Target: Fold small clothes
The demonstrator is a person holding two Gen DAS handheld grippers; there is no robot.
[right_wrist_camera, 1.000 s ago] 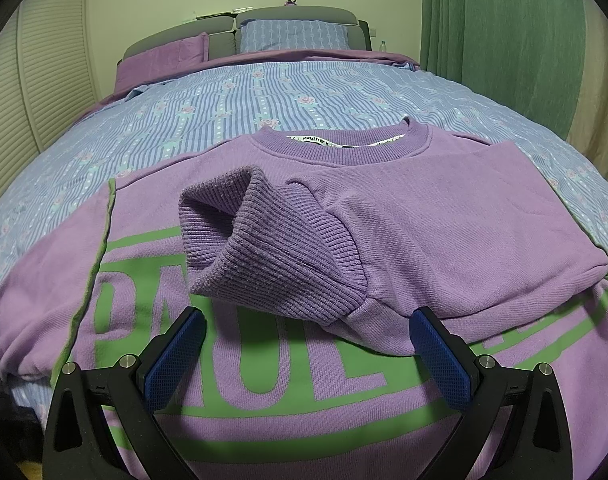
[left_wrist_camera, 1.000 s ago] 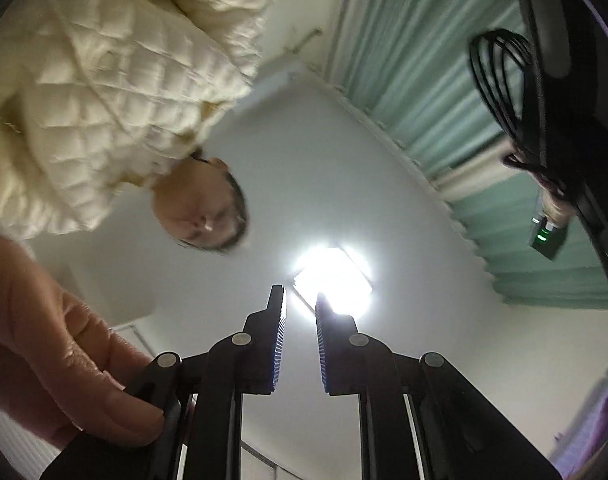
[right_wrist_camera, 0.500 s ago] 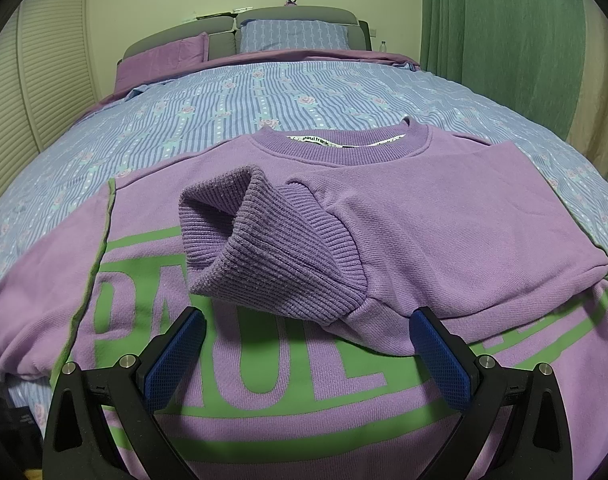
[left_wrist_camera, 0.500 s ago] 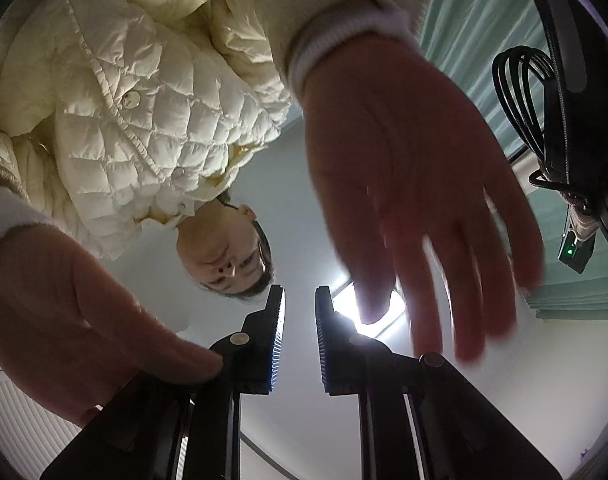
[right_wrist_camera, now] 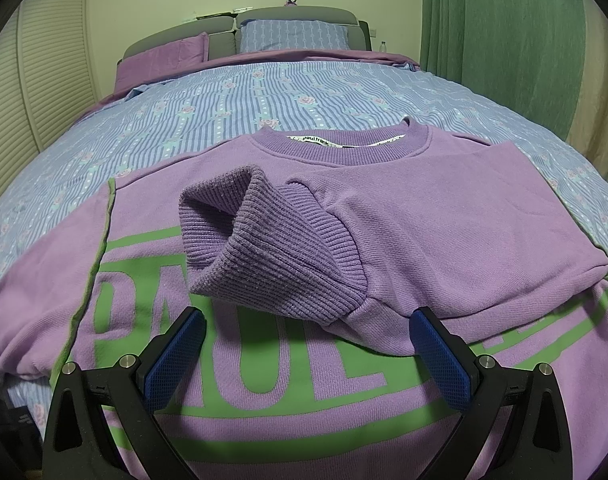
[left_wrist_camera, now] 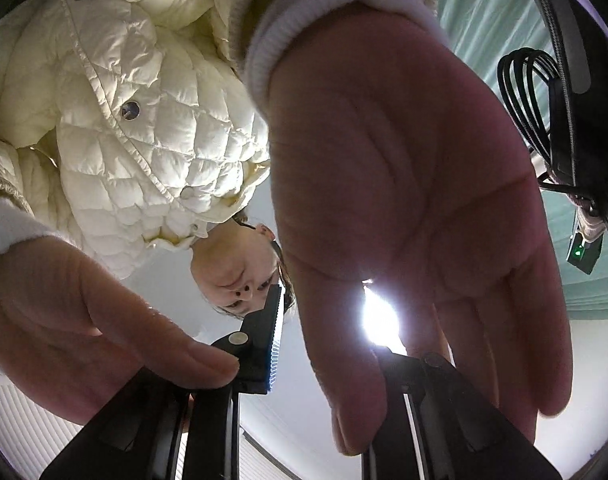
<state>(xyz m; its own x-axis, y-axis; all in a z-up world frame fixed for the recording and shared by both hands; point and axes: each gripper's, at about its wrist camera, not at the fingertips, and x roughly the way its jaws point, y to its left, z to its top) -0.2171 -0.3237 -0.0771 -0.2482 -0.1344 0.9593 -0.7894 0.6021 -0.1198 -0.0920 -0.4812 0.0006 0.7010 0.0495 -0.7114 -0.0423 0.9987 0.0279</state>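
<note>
A purple sweatshirt [right_wrist_camera: 444,220] with green lettering lies flat on the bed [right_wrist_camera: 263,100], collar away from me. One sleeve is folded across its chest, and the ribbed cuff [right_wrist_camera: 263,248] ends just beyond my right gripper [right_wrist_camera: 308,344]. That gripper stands open low over the lettering, with nothing between its blue pads. My left gripper [left_wrist_camera: 299,320] points up at the ceiling, jaws shut and empty. A person's palm [left_wrist_camera: 404,200] covers its right finger, and a thumb [left_wrist_camera: 183,356] rests on the left finger's base. No clothing shows in the left wrist view.
Pillows [right_wrist_camera: 293,34] and a grey headboard stand at the bed's far end. A green curtain [right_wrist_camera: 504,60] hangs on the right and louvred doors [right_wrist_camera: 51,80] on the left. Above the left gripper are a person in a cream quilted jacket [left_wrist_camera: 143,120], a ceiling light [left_wrist_camera: 378,316] and a coiled black cable [left_wrist_camera: 532,96].
In the left wrist view a hand has come down from the upper right over the gripper, hiding its right finger and most of the ceiling light. The right wrist view is unchanged.
</note>
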